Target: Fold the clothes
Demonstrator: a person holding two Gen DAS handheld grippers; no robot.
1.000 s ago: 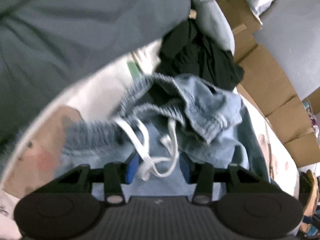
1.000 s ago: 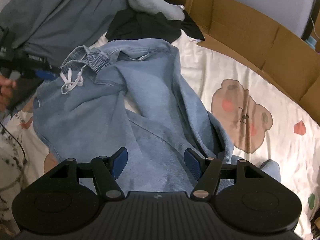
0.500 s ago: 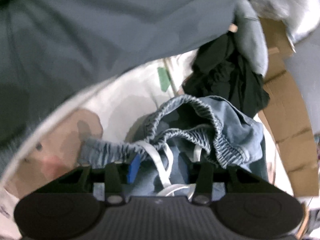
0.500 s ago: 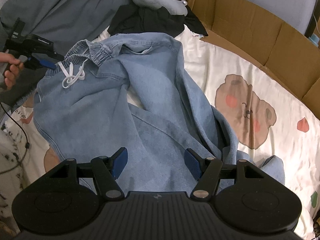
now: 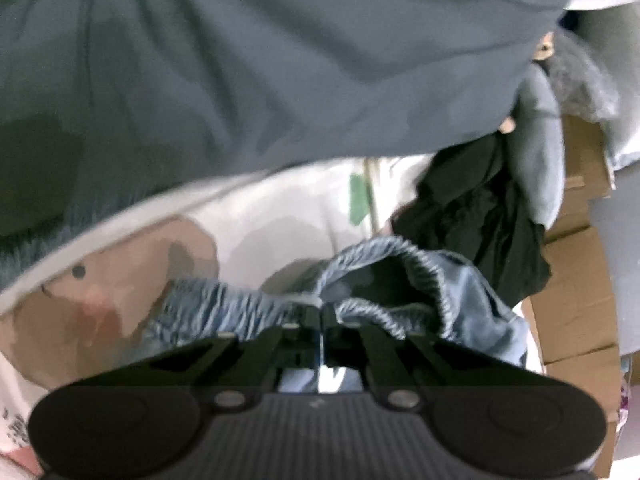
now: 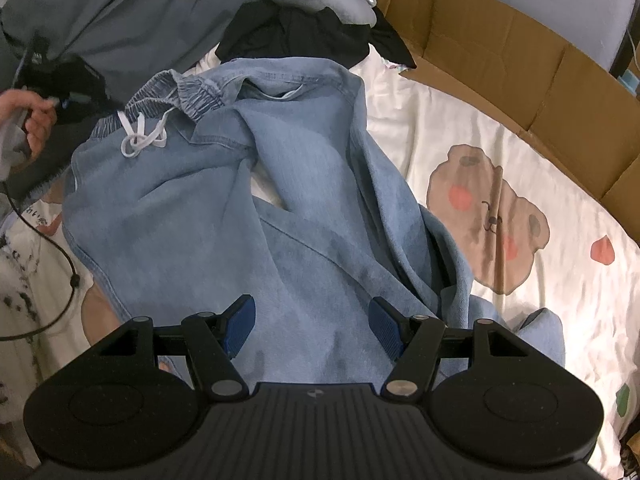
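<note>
A pair of light-blue denim trousers (image 6: 248, 216) lay crumpled on a bed sheet (image 6: 460, 128) printed with cartoon bears, the elastic waistband (image 5: 248, 308) toward the far side and the legs running toward the right wrist camera. A white drawstring (image 6: 140, 140) lay knotted just below the waistband. The left tool (image 5: 321, 320) had its jaws fully closed, pinching the gathered waistband edge between them; a hand (image 6: 34, 120) gripped its handle. The right tool (image 6: 308, 320) hovered over the trouser legs with its jaws standing wide apart and holding nothing. Beyond the waistband lay a black garment (image 6: 300, 36) and a grey garment (image 6: 120, 4). Flattened cardboard (image 6: 520, 60) bordered the sheet.
</note>
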